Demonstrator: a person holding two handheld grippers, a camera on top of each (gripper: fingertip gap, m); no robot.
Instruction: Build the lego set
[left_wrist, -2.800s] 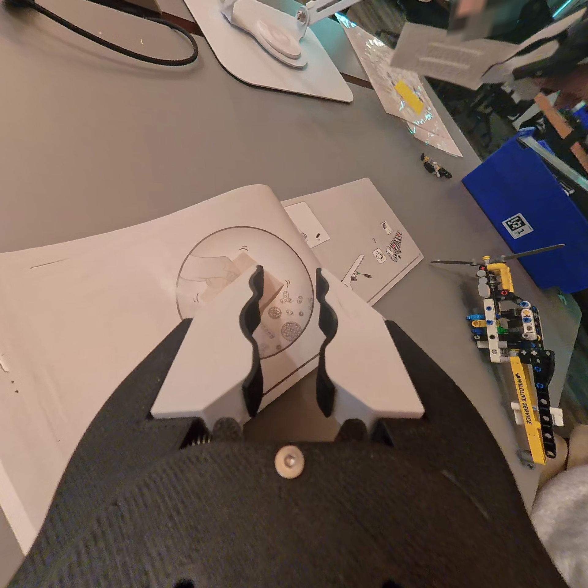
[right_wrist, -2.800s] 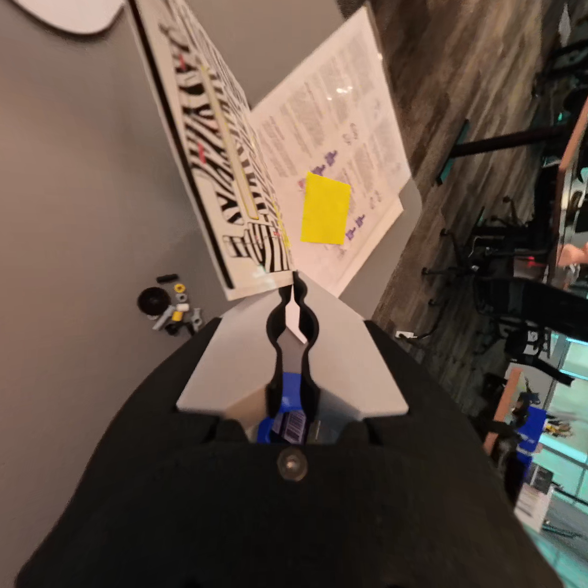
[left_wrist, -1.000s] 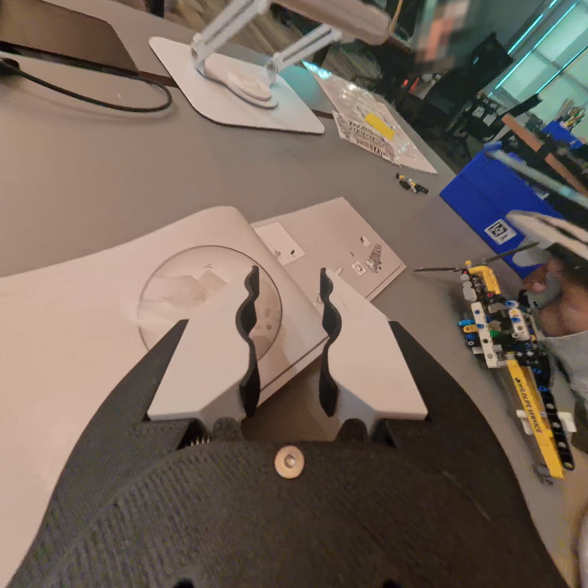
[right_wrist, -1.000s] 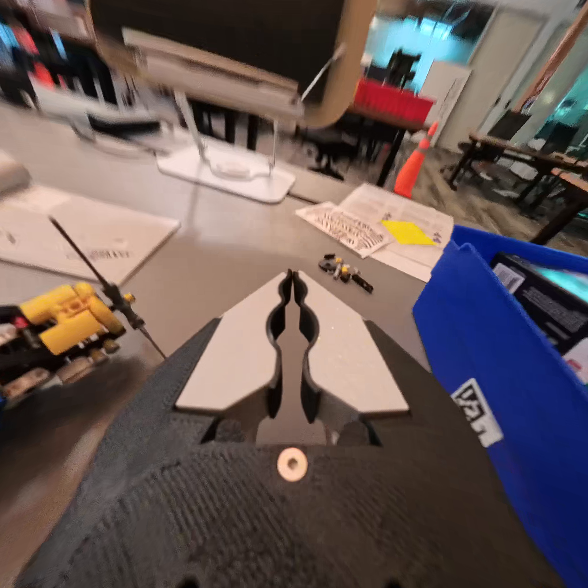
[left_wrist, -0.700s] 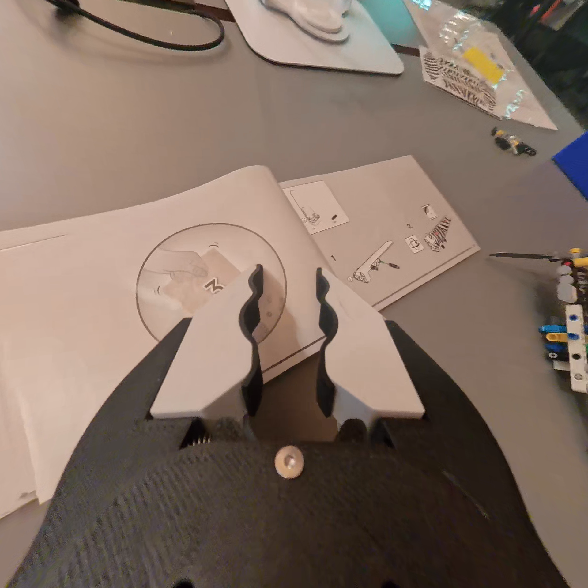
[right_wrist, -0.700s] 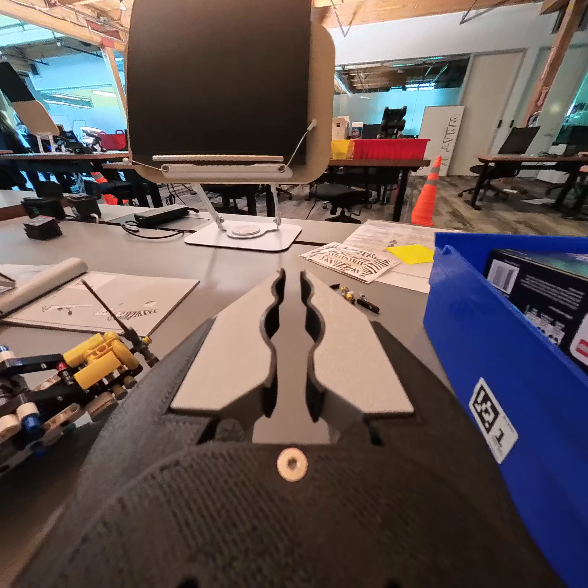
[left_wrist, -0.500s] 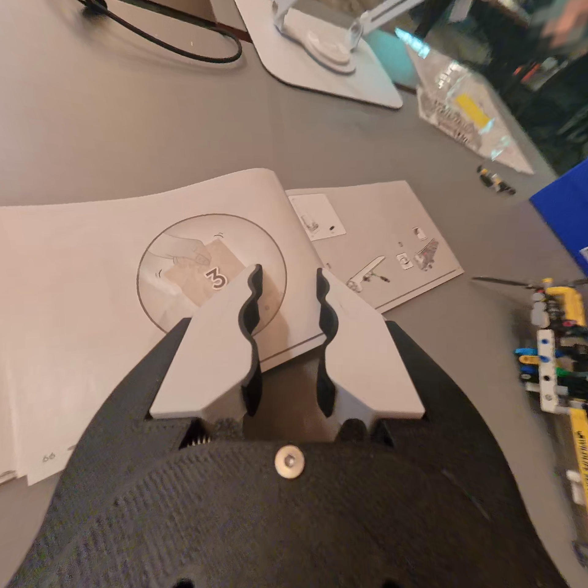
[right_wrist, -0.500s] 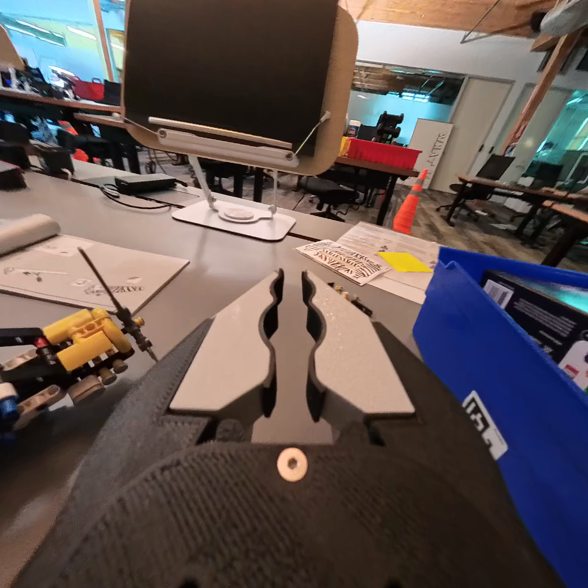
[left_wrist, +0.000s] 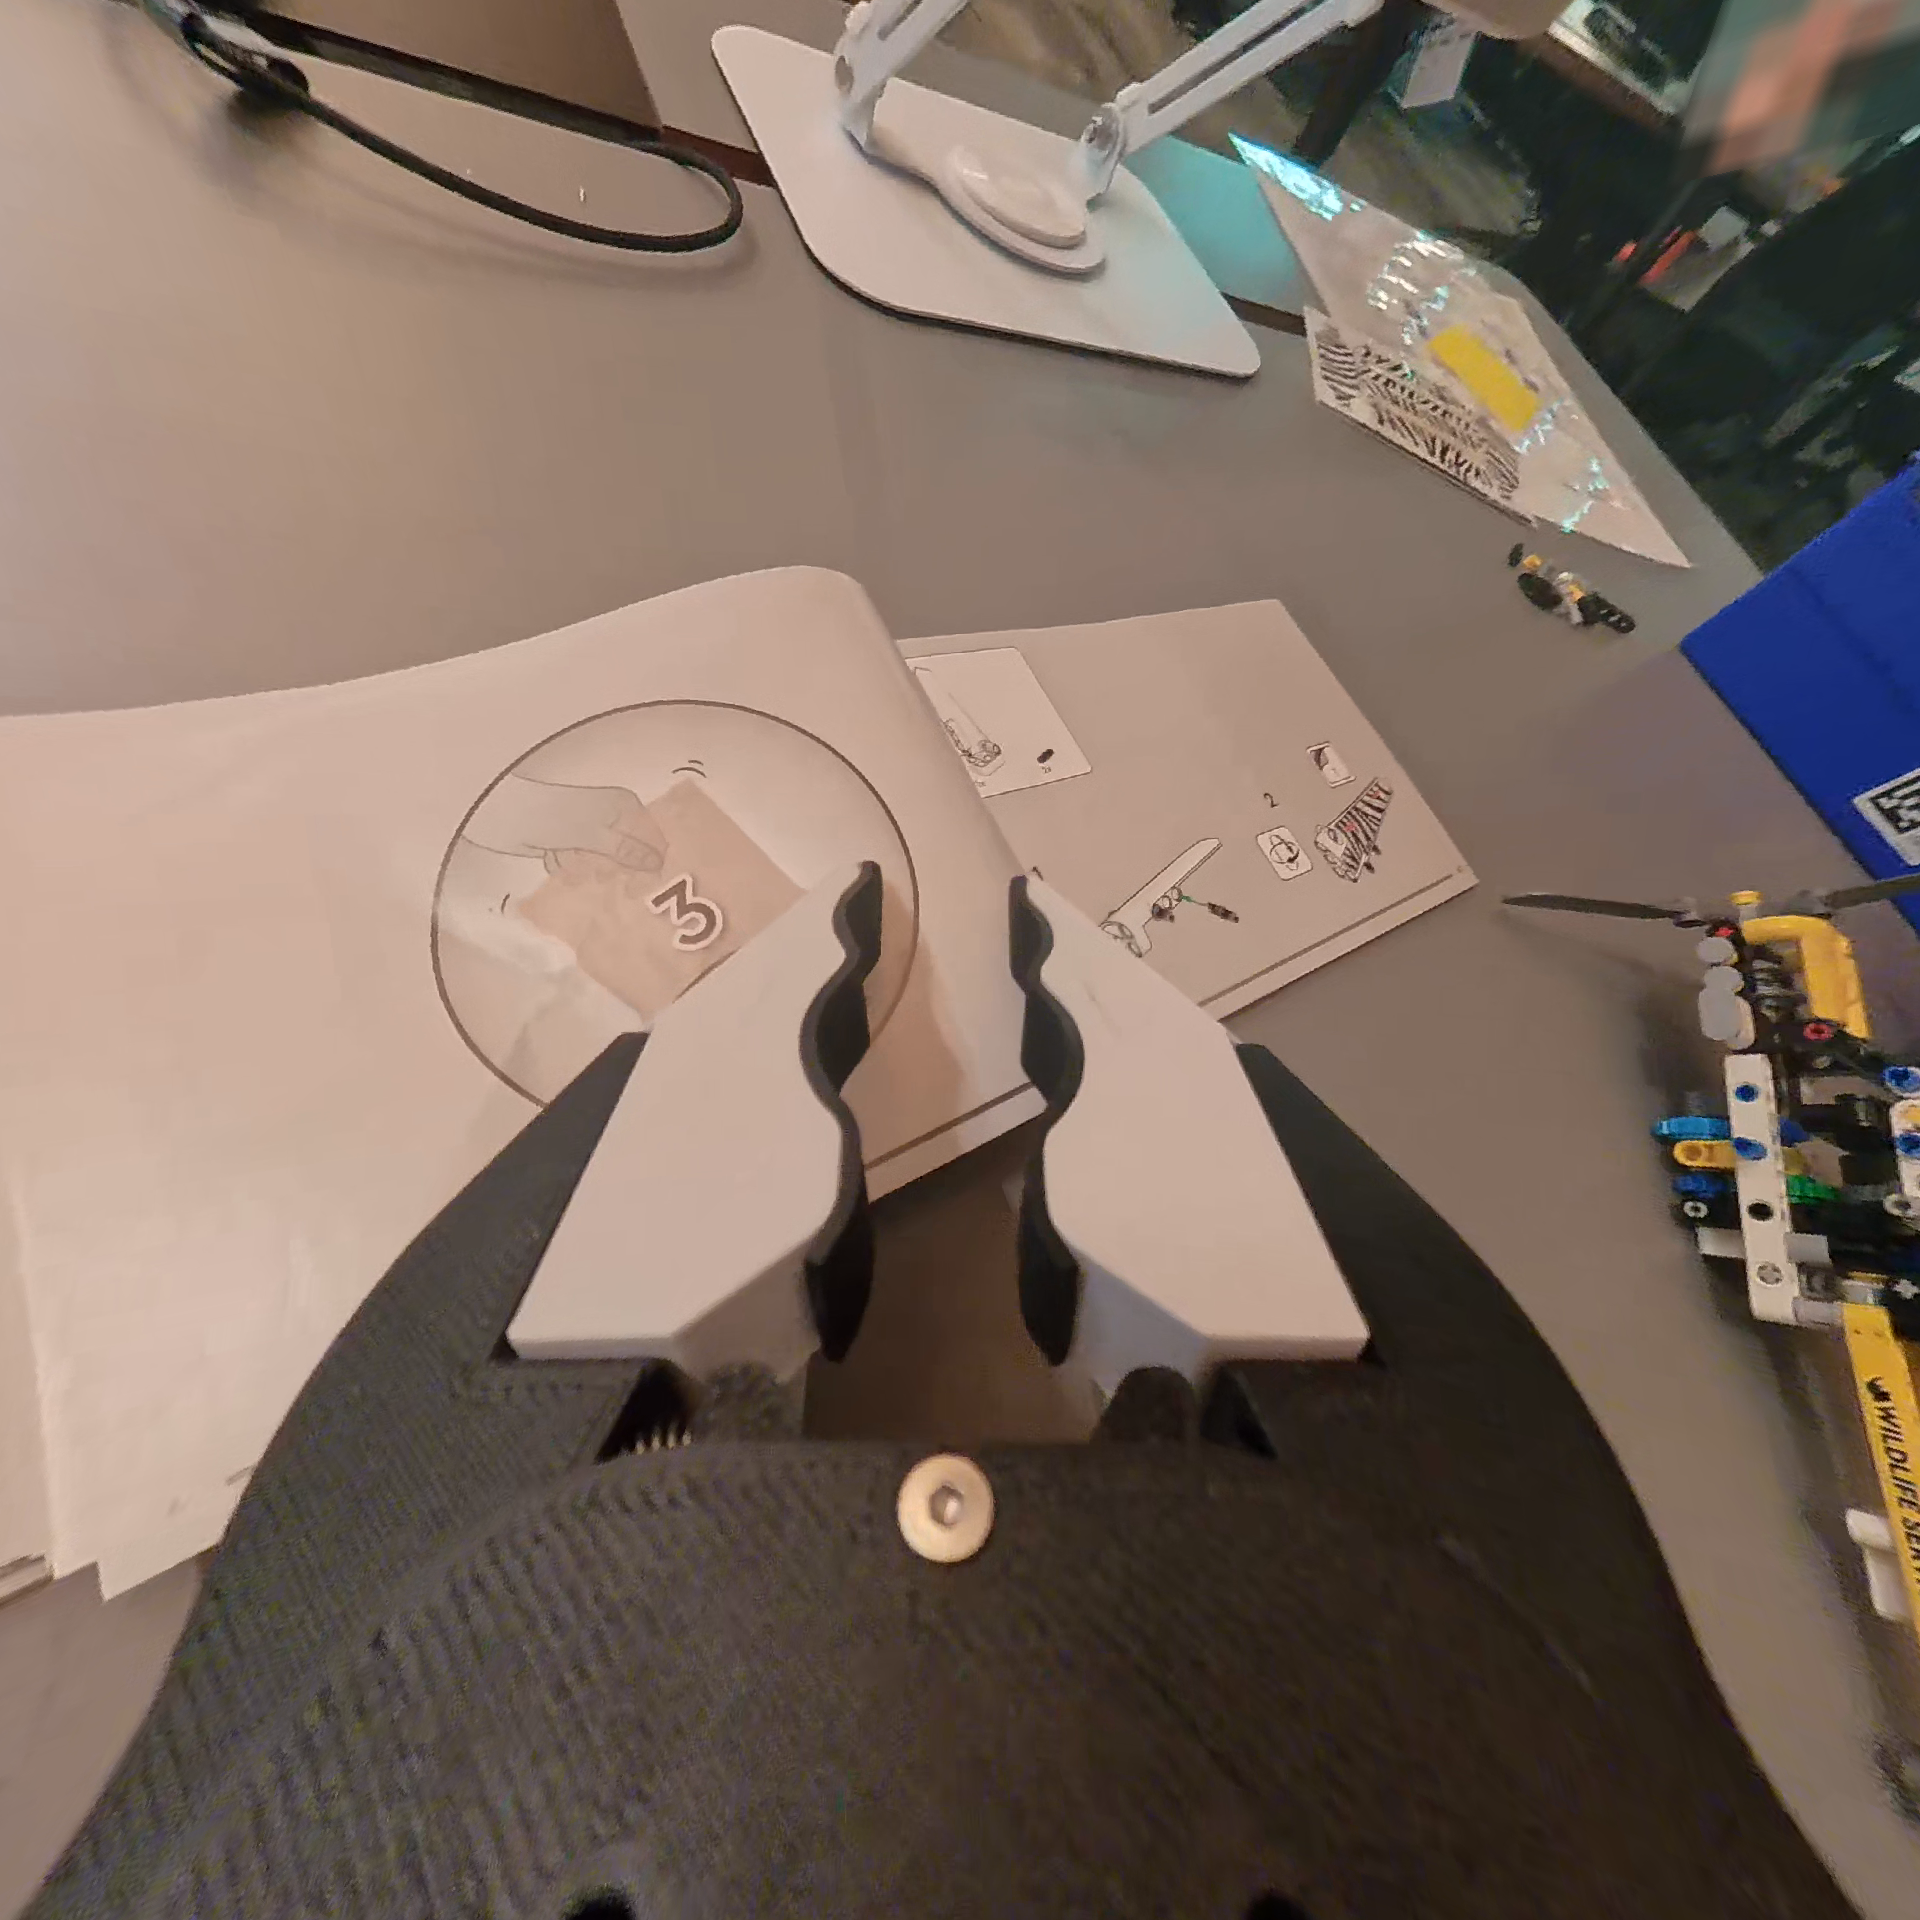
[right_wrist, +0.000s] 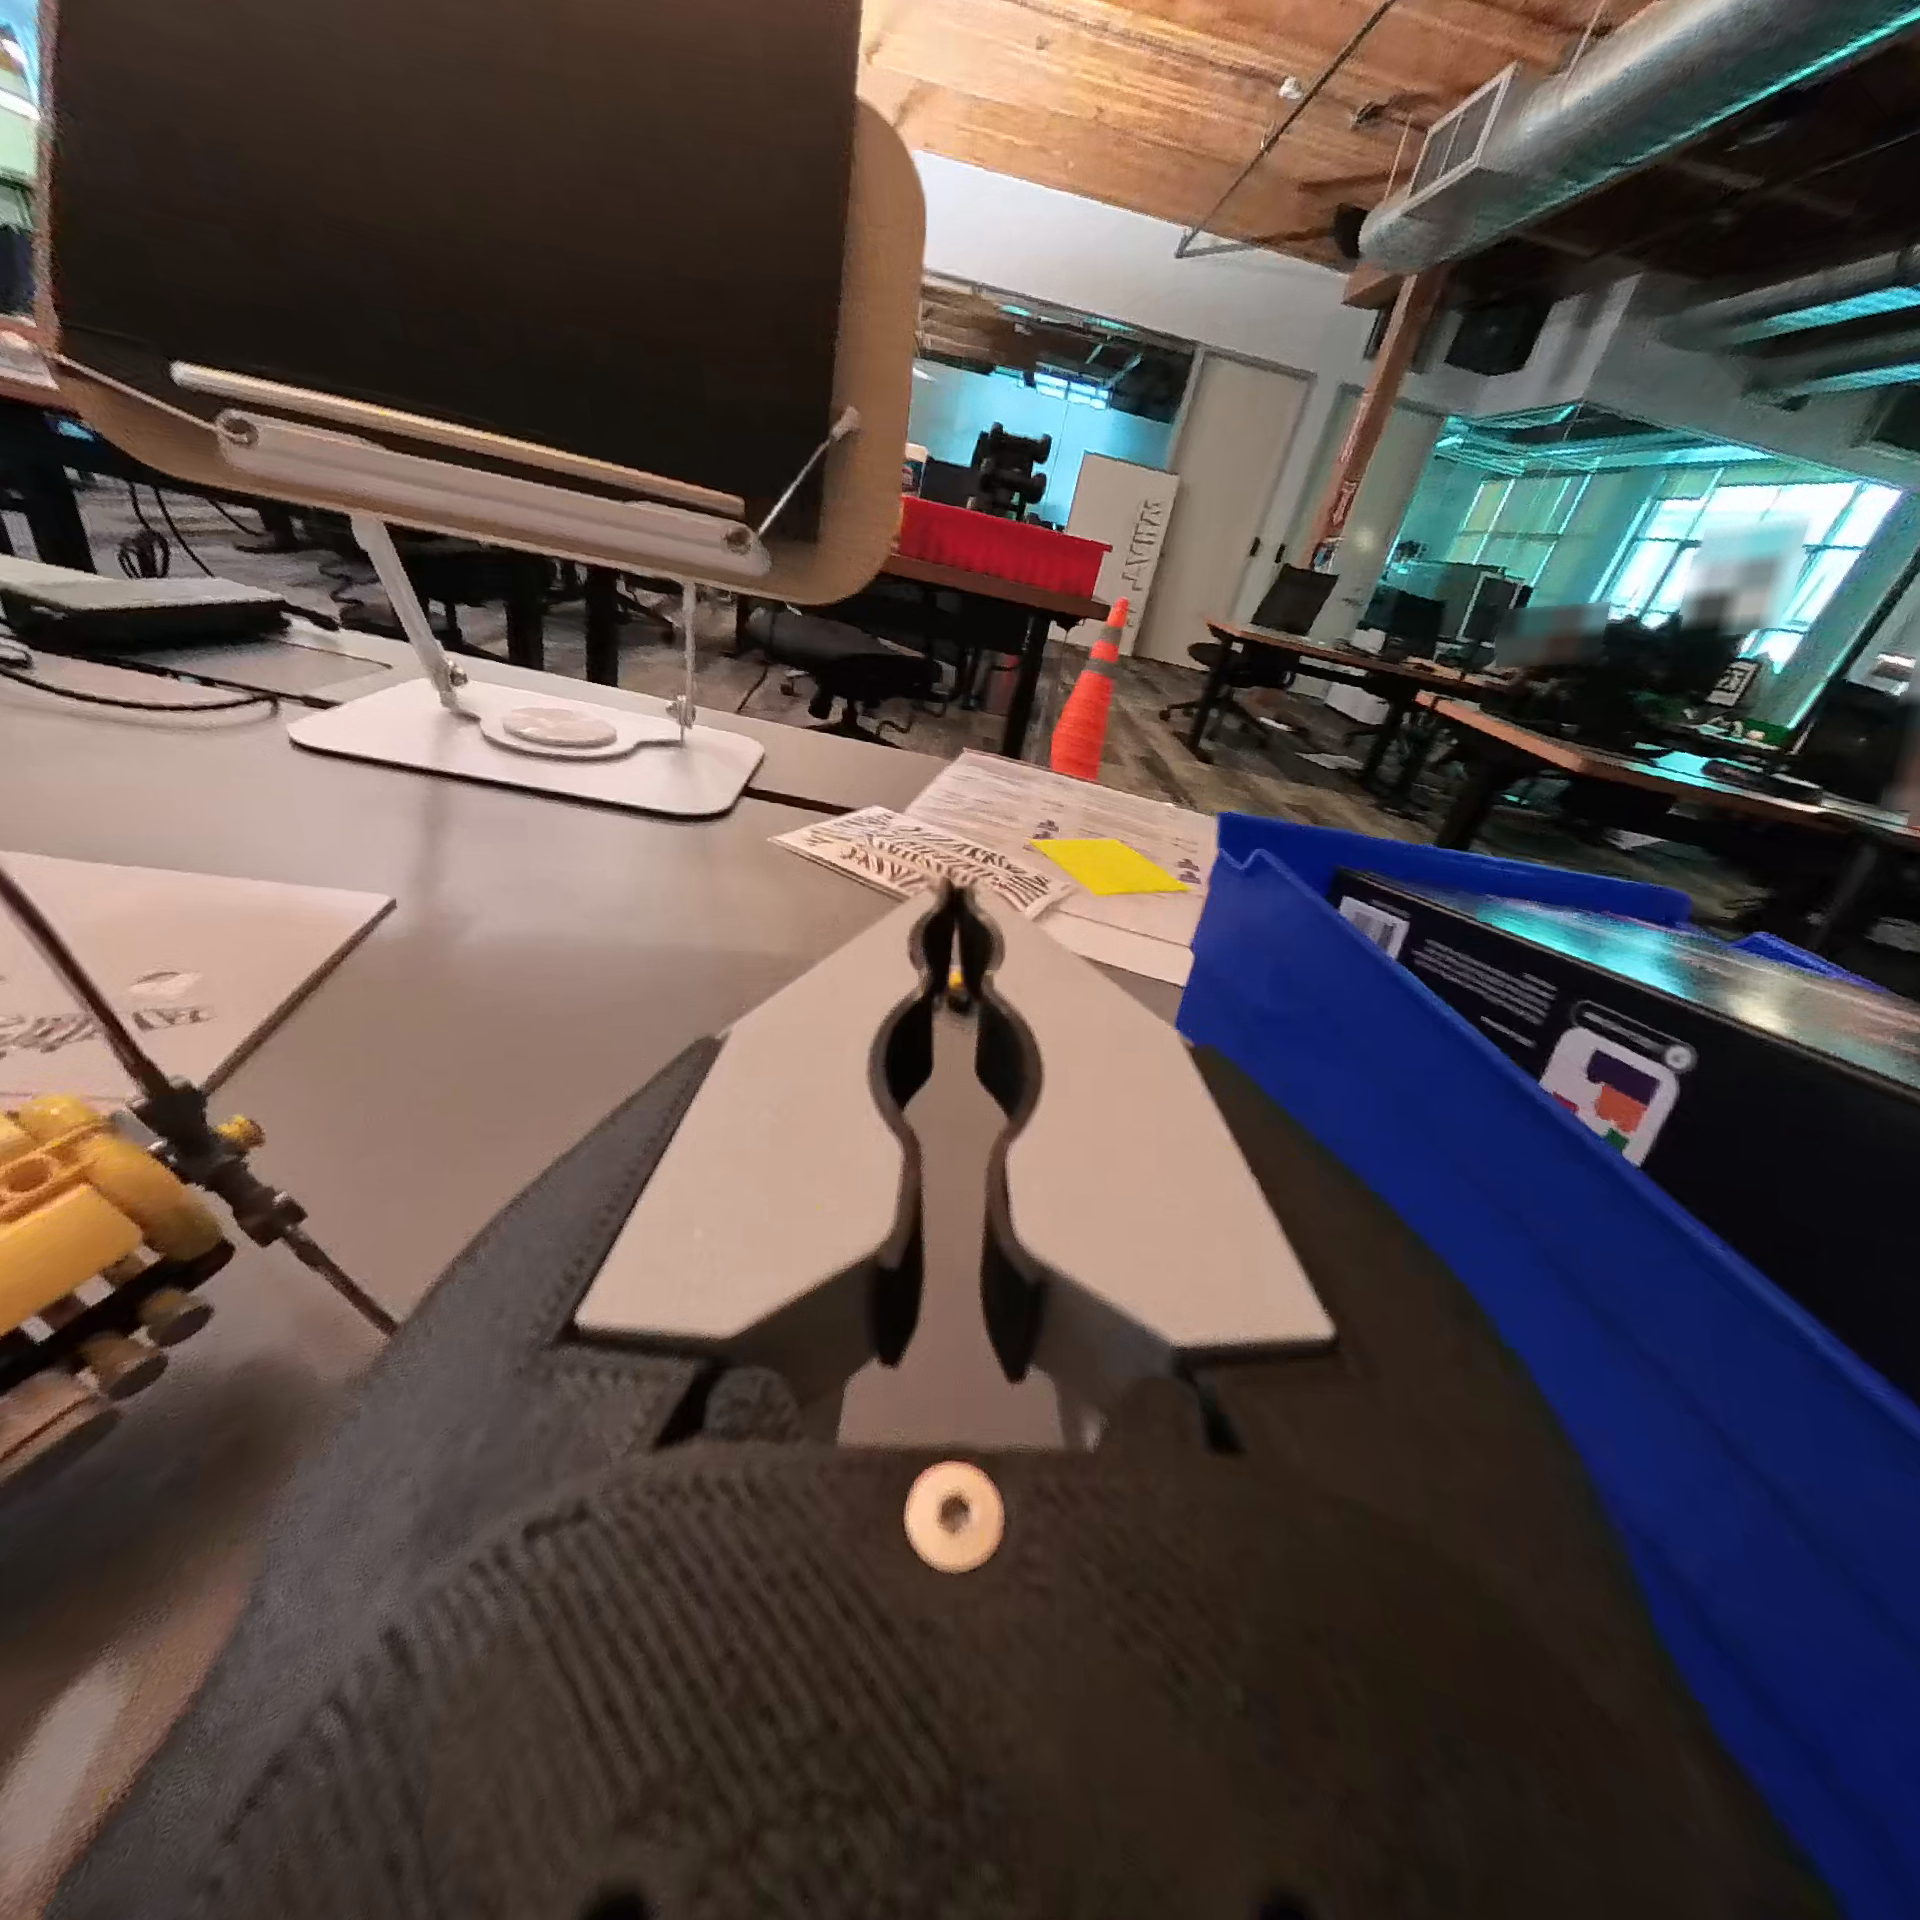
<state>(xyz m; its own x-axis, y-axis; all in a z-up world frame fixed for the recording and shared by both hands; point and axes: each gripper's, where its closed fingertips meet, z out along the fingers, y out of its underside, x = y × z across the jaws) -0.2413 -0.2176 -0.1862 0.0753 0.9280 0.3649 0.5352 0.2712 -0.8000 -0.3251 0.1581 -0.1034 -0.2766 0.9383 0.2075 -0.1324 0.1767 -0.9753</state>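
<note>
A partly built yellow, black and white lego helicopter (left_wrist: 1787, 1143) lies on the grey table at the right; its yellow nose and black rotor also show in the right wrist view (right_wrist: 83, 1226). My left gripper (left_wrist: 945, 883) is open and empty, hovering over the open instruction booklet (left_wrist: 312, 935). My right gripper (right_wrist: 956, 904) is shut with nothing between its fingers and points over the table, to the right of the helicopter. A few small loose lego parts (left_wrist: 1569, 597) lie farther back. A zebra-striped sticker sheet (right_wrist: 925, 852) lies flat beyond the right gripper's tips.
A blue bin (right_wrist: 1455, 1143) with a dark box (right_wrist: 1662, 1018) in it stands at the right. A tablet on a white stand (right_wrist: 468, 260) is at the back, with its base (left_wrist: 997, 208) and a black cable (left_wrist: 520, 197) nearby. Paper with a yellow note (right_wrist: 1107, 864) lies by the sticker sheet.
My right gripper let go of the sticker sheet, which now lies on the table, swung toward the helicopter, opened slightly and has now shut empty. My left gripper stayed open over the booklet.
</note>
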